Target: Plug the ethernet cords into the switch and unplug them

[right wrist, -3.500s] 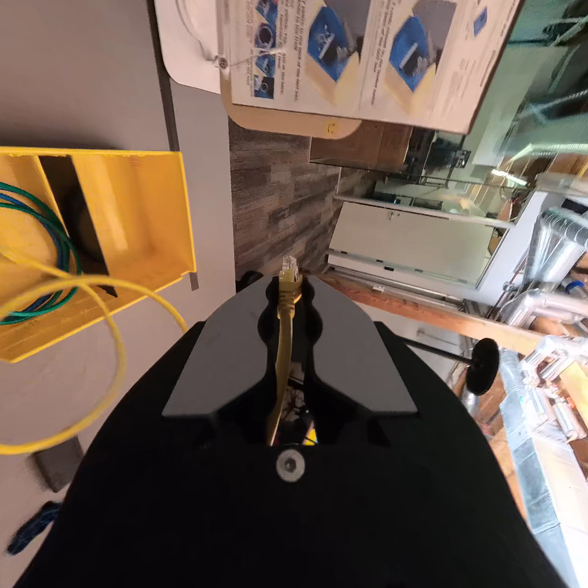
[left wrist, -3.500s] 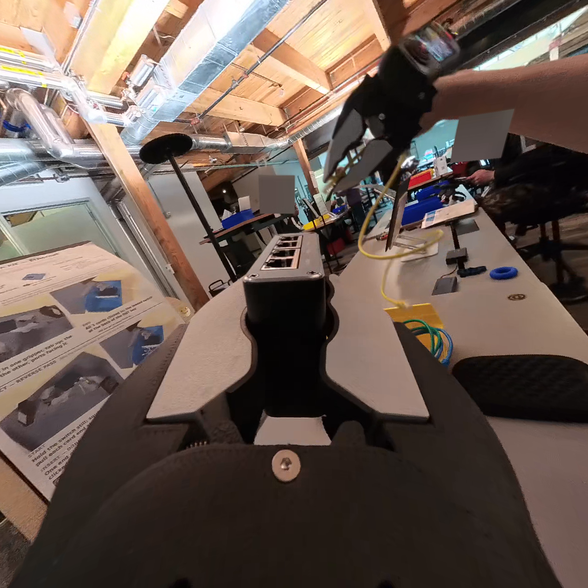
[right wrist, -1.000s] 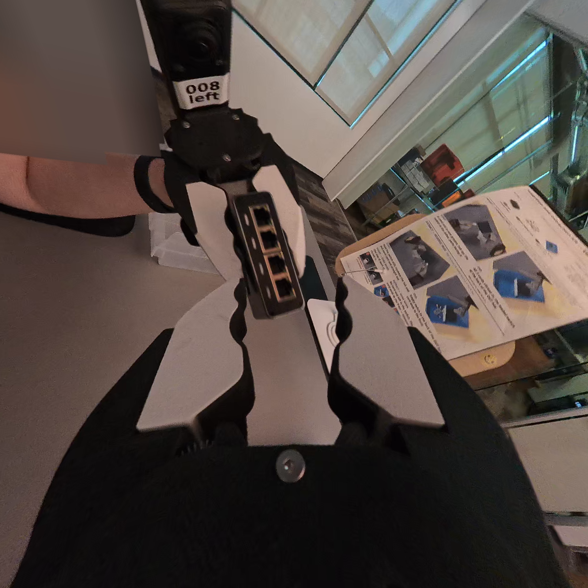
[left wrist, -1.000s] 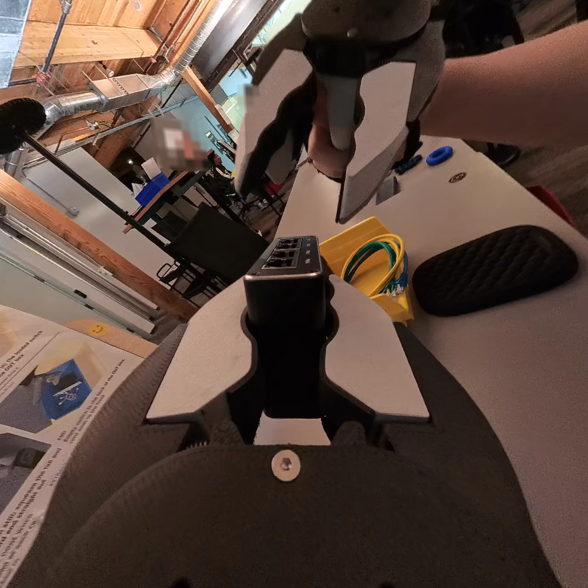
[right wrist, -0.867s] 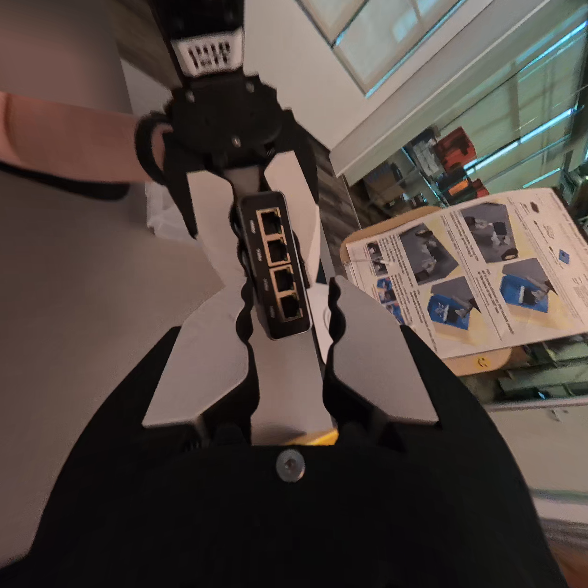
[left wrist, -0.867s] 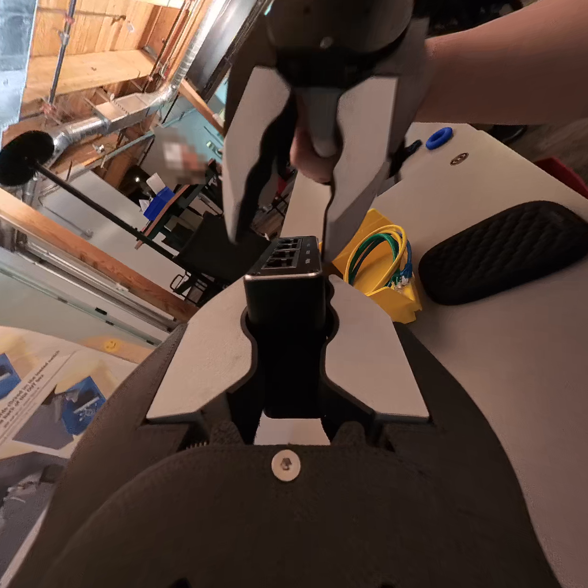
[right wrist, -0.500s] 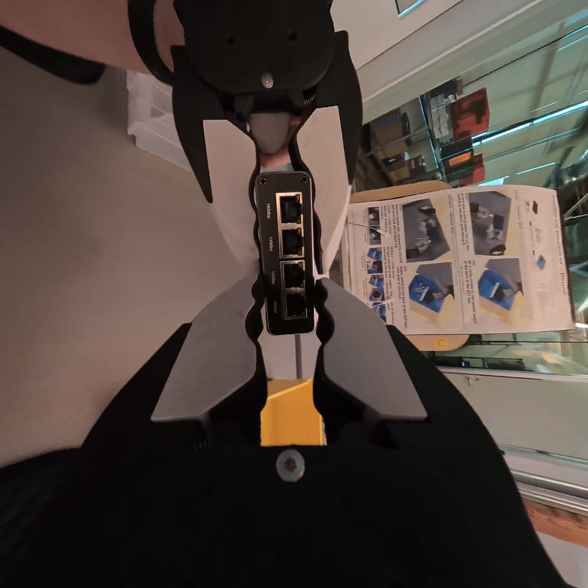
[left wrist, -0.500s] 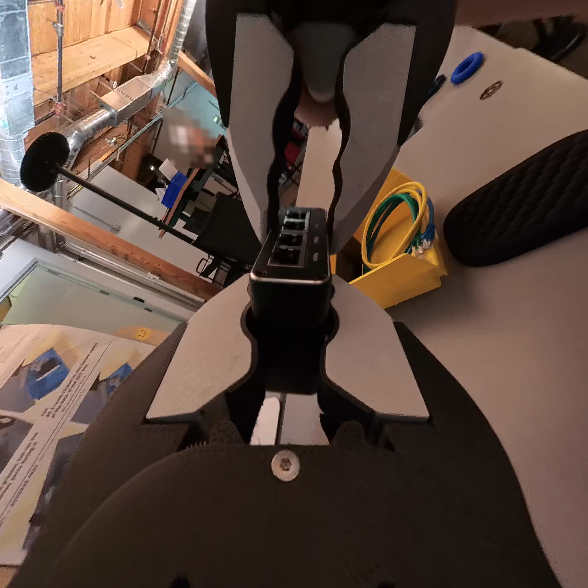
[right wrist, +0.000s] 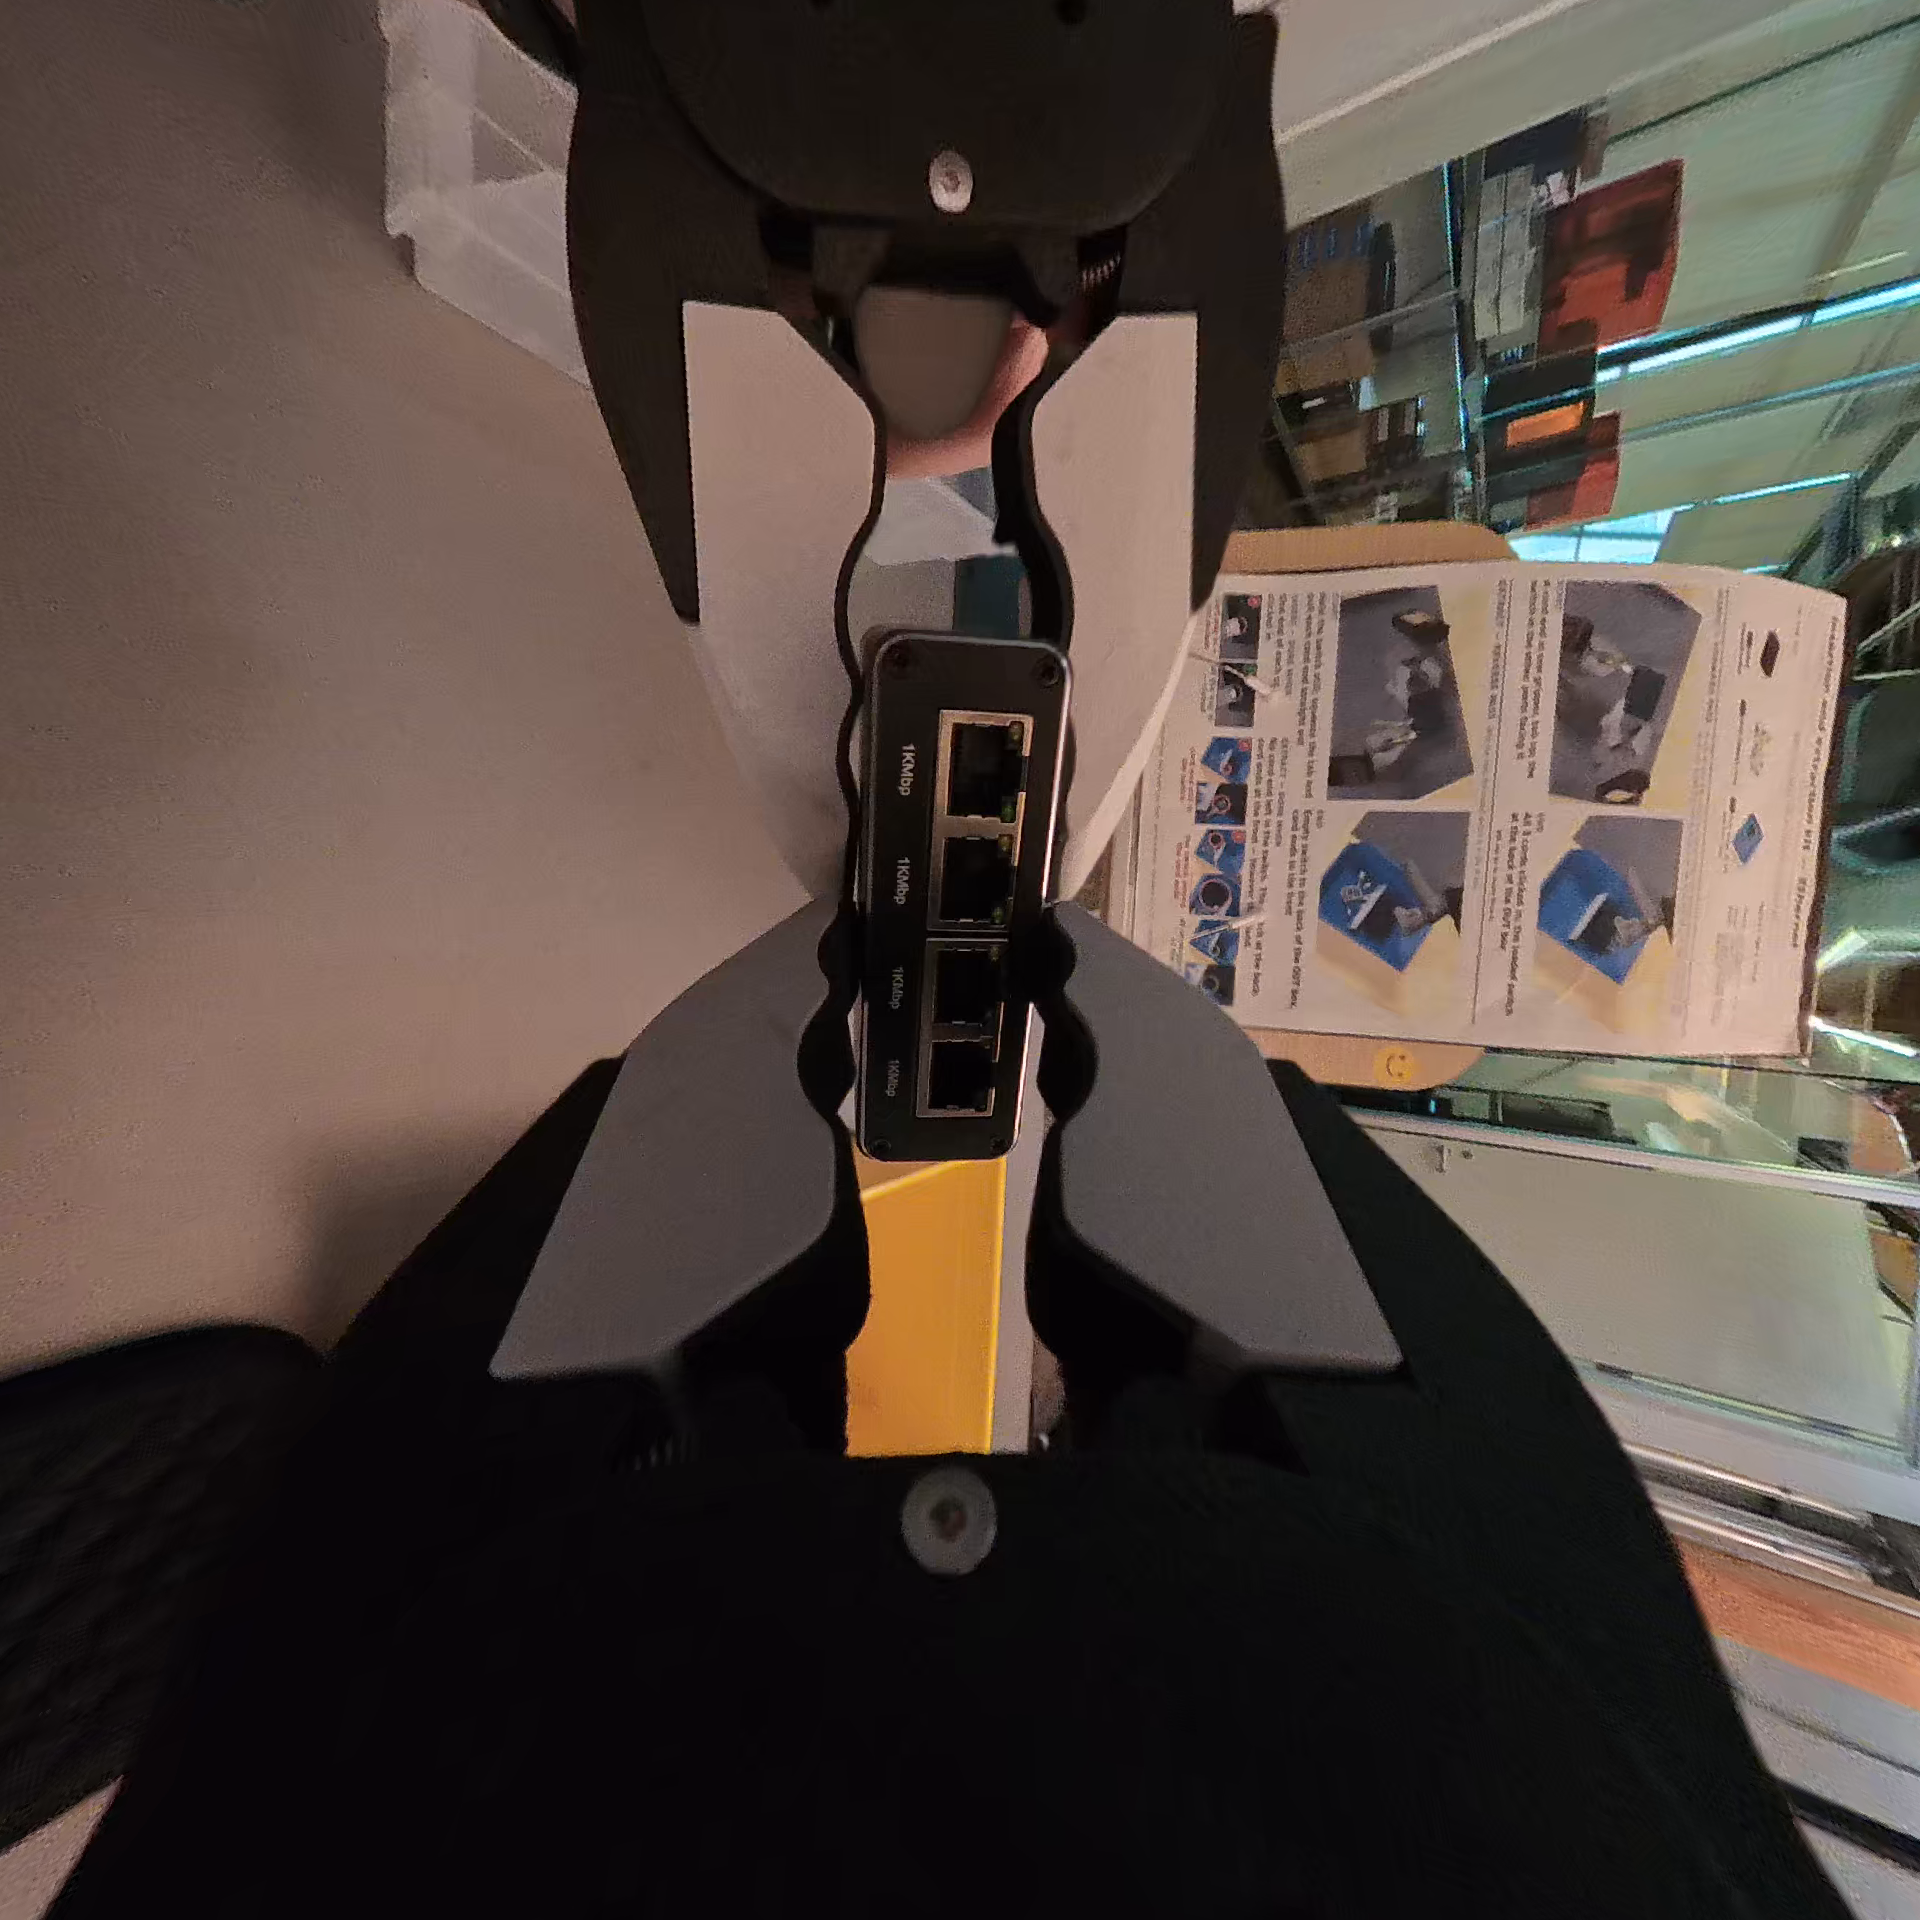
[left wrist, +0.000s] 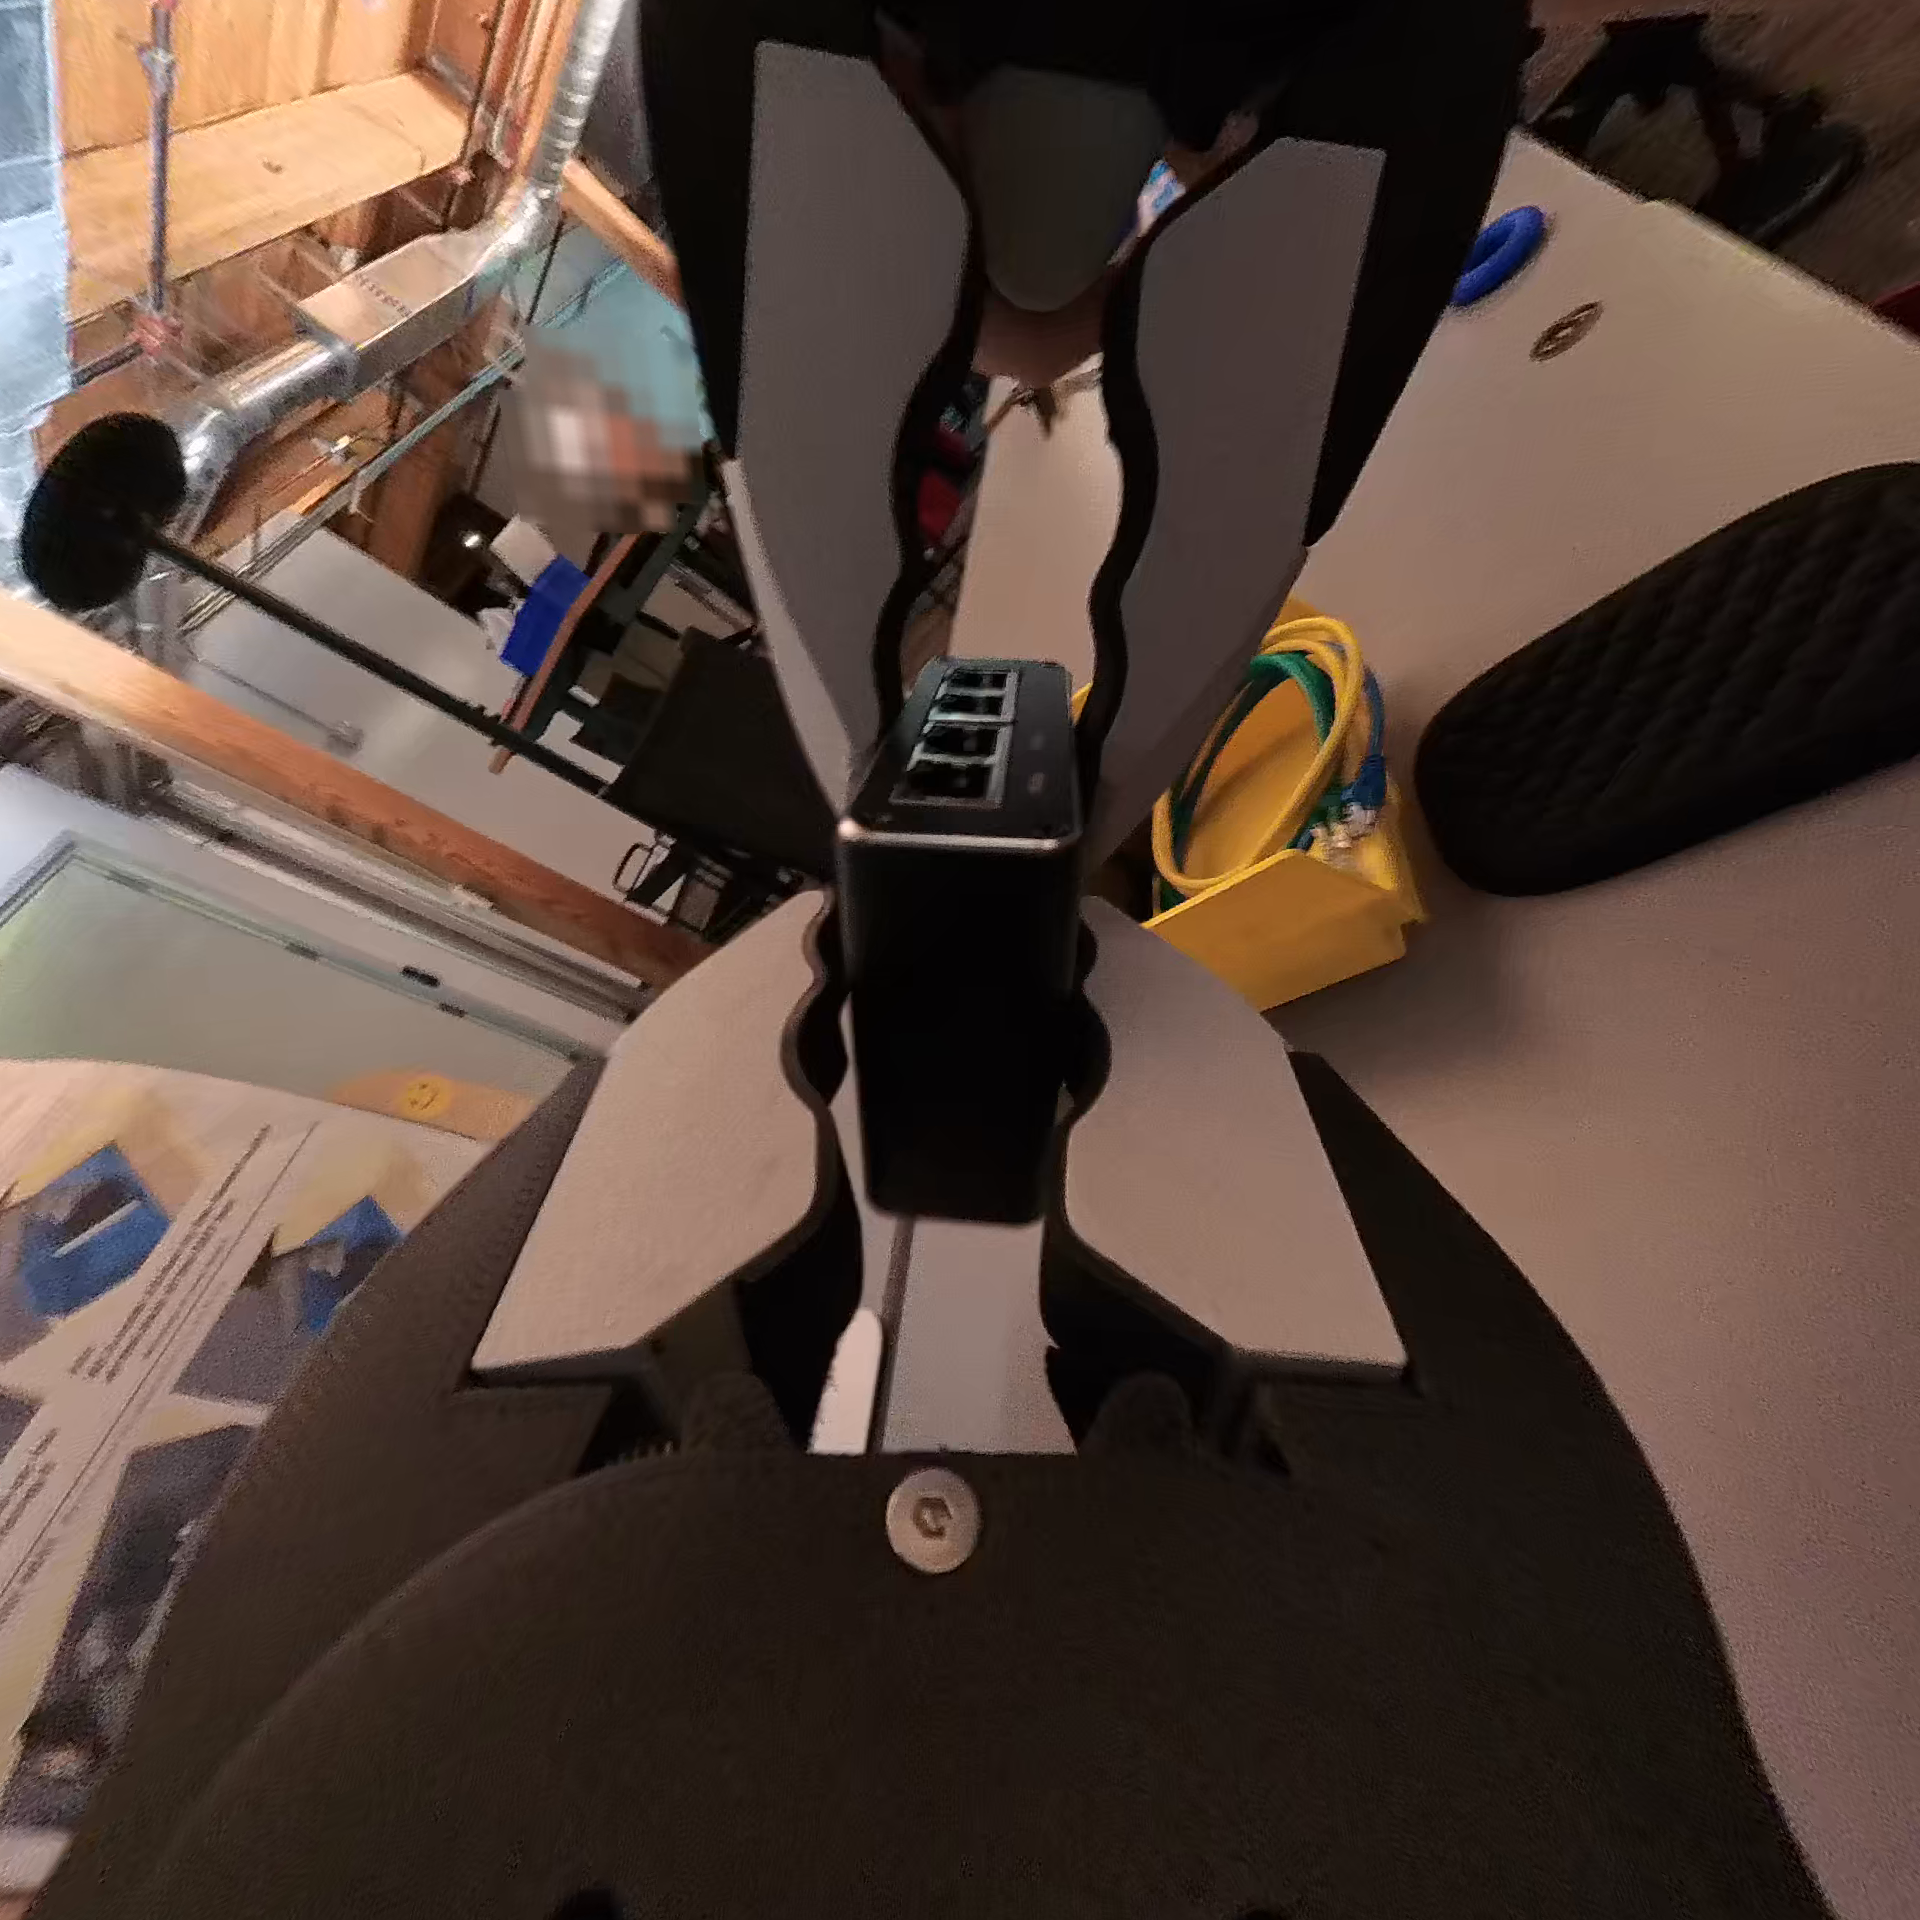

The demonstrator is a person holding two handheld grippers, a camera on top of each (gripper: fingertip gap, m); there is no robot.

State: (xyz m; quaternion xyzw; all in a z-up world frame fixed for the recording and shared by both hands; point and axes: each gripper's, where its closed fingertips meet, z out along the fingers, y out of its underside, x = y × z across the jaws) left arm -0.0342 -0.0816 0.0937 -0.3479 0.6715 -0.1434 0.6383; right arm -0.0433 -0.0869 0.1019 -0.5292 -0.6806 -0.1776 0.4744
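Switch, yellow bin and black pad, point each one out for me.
Switch (right wrist: 961, 894), right wrist view, on its port face.
Yellow bin (left wrist: 1288, 935), left wrist view, on its near wall.
Black pad (left wrist: 1683, 686), left wrist view, on its quilted top.

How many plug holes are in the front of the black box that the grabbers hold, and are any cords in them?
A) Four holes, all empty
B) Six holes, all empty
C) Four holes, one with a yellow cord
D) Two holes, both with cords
A: the right wrist view shows the switch with four ports in a row, none holding a cord.
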